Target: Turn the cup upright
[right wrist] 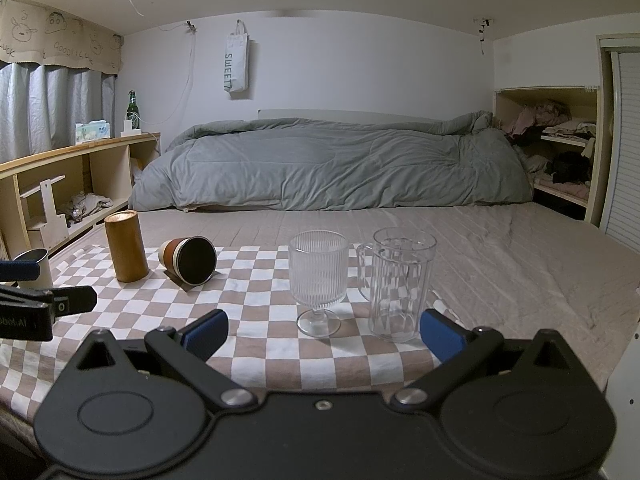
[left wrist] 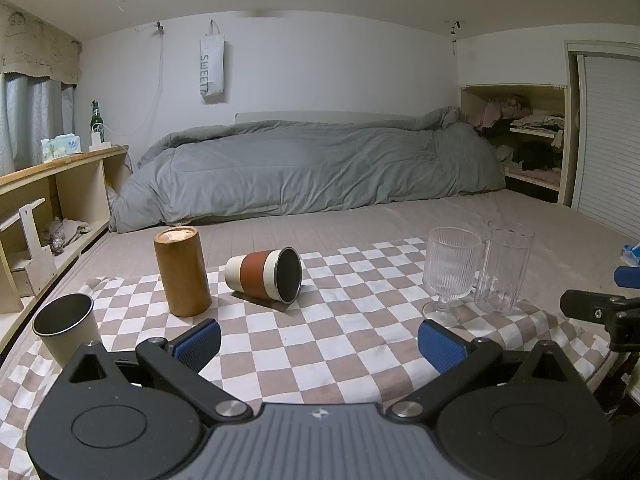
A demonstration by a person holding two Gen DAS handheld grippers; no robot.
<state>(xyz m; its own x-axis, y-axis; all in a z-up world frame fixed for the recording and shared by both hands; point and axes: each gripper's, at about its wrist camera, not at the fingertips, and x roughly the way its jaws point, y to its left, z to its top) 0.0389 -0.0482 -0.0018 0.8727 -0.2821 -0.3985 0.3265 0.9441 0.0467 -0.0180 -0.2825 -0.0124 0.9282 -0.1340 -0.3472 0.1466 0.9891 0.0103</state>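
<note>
A cream cup with a rust-red band (left wrist: pixel 264 274) lies on its side on the checkered cloth (left wrist: pixel 340 340), its dark mouth facing me and to the right. It also shows in the right wrist view (right wrist: pixel 188 259), far left of centre. My left gripper (left wrist: pixel 318 344) is open and empty, a short way in front of the cup. My right gripper (right wrist: pixel 324 334) is open and empty, with the ribbed stem glass (right wrist: pixel 318 280) just beyond its fingers.
A tall brown cylinder (left wrist: pixel 182 272) stands left of the lying cup. A beige cup (left wrist: pixel 66 326) stands upright at the near left. A stem glass (left wrist: pixel 450 272) and a clear mug (right wrist: pixel 400 284) stand on the right. A grey duvet (left wrist: pixel 312 168) lies behind.
</note>
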